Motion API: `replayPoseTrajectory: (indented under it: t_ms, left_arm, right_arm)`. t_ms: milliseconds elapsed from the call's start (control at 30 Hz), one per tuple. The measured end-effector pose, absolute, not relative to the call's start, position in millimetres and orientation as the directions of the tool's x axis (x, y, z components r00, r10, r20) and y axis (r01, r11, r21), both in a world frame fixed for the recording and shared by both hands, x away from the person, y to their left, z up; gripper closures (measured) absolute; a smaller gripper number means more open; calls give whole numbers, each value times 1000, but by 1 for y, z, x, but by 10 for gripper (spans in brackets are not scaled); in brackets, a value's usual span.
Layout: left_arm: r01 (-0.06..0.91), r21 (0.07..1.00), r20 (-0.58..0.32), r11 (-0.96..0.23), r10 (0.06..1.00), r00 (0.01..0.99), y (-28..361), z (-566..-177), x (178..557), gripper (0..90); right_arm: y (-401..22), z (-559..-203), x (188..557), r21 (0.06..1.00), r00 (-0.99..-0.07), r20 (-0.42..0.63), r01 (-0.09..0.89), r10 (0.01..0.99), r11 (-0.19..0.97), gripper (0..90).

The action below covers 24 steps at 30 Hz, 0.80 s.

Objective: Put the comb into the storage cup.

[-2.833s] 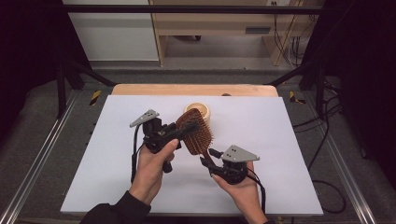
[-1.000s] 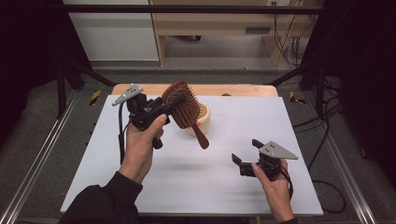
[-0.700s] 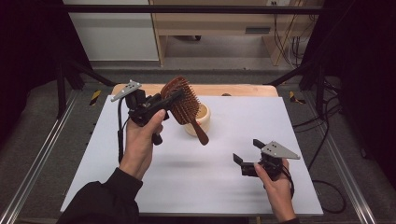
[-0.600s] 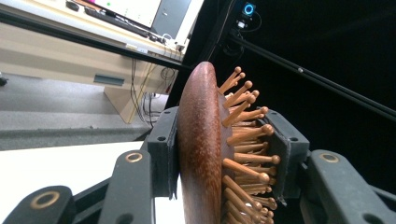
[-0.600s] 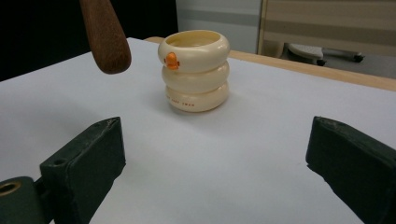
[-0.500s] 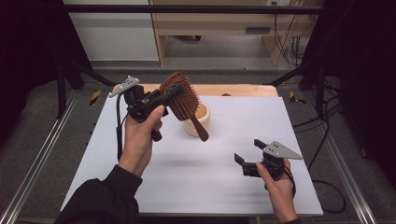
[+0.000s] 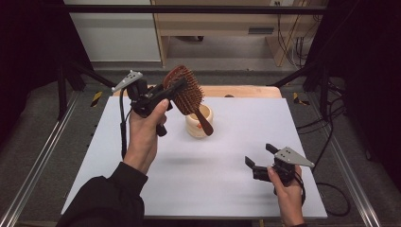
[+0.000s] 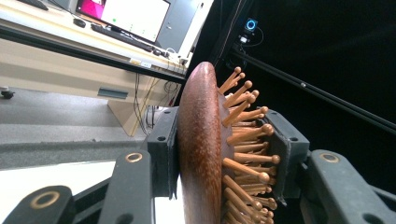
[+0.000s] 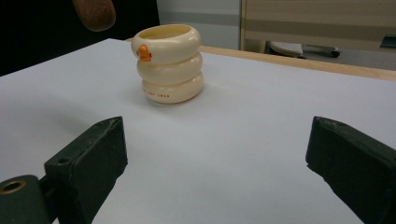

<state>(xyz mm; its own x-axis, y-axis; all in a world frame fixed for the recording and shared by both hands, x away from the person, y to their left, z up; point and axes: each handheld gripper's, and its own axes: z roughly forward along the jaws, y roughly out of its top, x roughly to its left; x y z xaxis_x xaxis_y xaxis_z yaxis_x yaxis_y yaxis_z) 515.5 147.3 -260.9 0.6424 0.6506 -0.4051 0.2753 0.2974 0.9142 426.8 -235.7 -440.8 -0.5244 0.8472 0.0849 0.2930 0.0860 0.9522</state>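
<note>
Left gripper (image 7: 172, 92) clamps the hairbrush (image 7: 185, 94) by its head, held in the air above the cup (image 7: 198, 121). Right gripper (image 7: 259, 160) gapes empty near the table (image 7: 208, 179). Risk: the handle may knock the light cup over when lowered.

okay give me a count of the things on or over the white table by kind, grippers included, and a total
Hairbrushes: 1, wooden hairbrush, clamped in the left gripper
Cups: 1, cream ringed cup, standing on the white table
Grippers: 2, the left one and the right gripper, jaws open and empty
Total: 4
</note>
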Motion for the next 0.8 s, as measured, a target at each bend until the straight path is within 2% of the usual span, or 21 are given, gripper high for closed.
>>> replayPoseTrajectory:
  t_ms: [800]
  left_arm:
    - [264, 909, -417, 323, 671, 614, 139, -257, 543, 526]
  right_arm:
    - [-235, -443, 428, 952, -546, 92, 295, 833, 88, 48]
